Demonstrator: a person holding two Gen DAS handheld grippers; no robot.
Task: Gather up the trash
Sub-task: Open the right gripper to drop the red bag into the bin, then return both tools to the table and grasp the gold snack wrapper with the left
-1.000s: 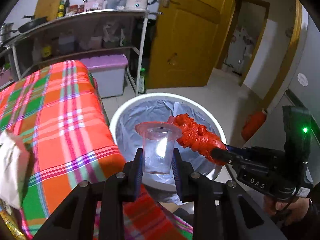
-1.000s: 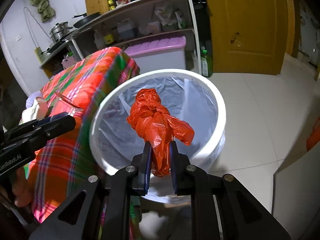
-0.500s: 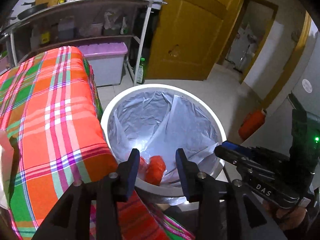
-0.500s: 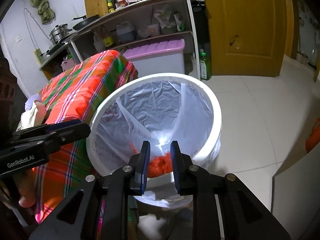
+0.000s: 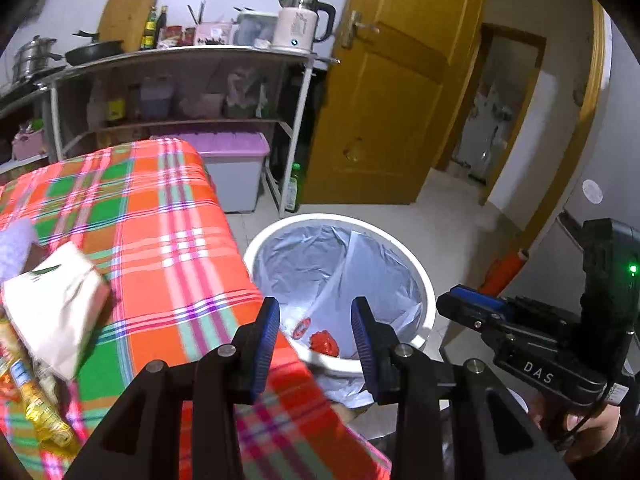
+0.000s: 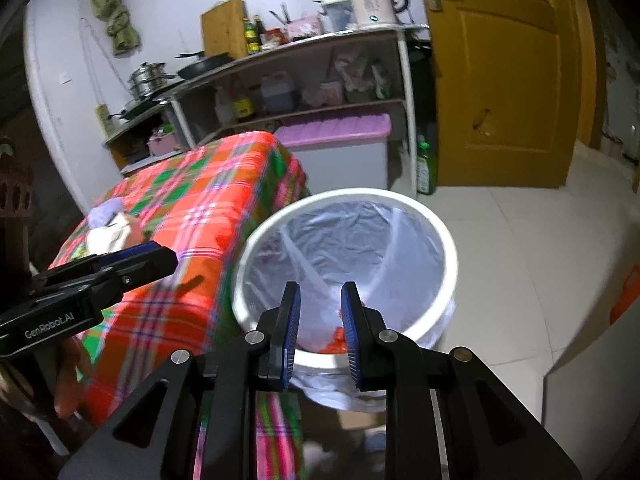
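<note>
A white trash bin [image 5: 424,292] with a clear liner stands on the floor beside the table; it also shows in the right wrist view [image 6: 450,248]. A crumpled red plastic bag [image 5: 324,342] and a clear plastic cup [image 5: 301,327] lie at its bottom; the bag shows in the right wrist view [image 6: 338,342]. My left gripper [image 5: 316,320] is open and empty above the bin's near rim. My right gripper [image 6: 319,314] is open and empty above the bin; it also shows in the left wrist view [image 5: 472,308].
The table with an orange plaid cloth [image 5: 160,240] holds a white paper packet [image 5: 56,308], a yellow wrapper [image 5: 36,404] and a purple cloth [image 6: 106,208]. A shelf [image 5: 180,92], a purple-lidded box [image 5: 236,168], a green bottle [image 6: 426,168] and a wooden door [image 5: 384,100] stand behind.
Both grippers opened and dropped the cup and the red bag into the bin. Both have since pulled back and up from the bin, and the left swung toward the table.
</note>
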